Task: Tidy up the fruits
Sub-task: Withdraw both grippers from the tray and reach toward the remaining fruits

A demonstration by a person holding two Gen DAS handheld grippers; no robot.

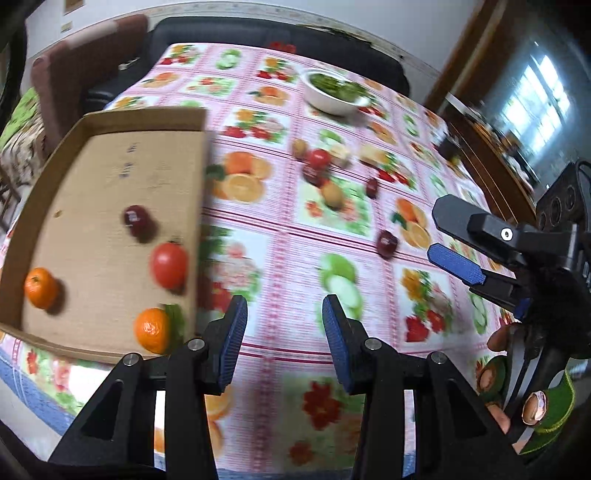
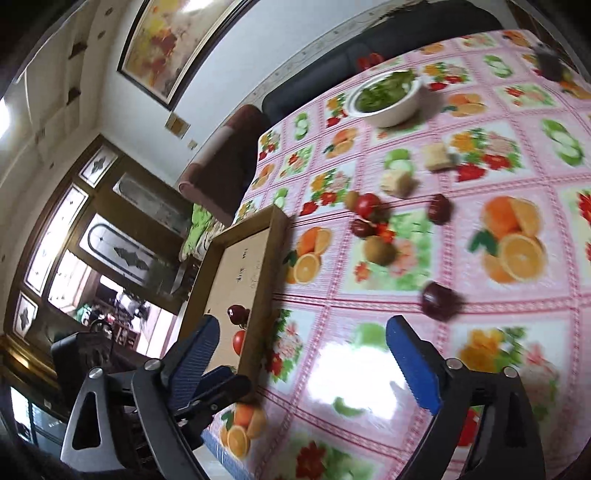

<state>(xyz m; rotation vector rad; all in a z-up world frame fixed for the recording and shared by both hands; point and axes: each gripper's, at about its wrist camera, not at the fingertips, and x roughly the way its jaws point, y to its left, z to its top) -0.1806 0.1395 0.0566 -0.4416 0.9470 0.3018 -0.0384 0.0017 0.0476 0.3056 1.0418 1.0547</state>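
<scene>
Both of your grippers hang empty with jaws spread — the left gripper [image 1: 284, 332] beside the cardboard tray [image 1: 110, 122], the right gripper [image 2: 306, 339] nearest the dark plum [image 2: 437, 300] on the desk [image 2: 480, 206] — so centre that plum between the pads before closing gently.

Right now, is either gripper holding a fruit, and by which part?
Nothing is held. The left gripper and right gripper are both open and empty above the tablecloth.

Home dining room: fruit-print tablecloth [image 1: 295, 258], framed painting [image 2: 166, 44], sofa [image 1: 258, 33].
</scene>
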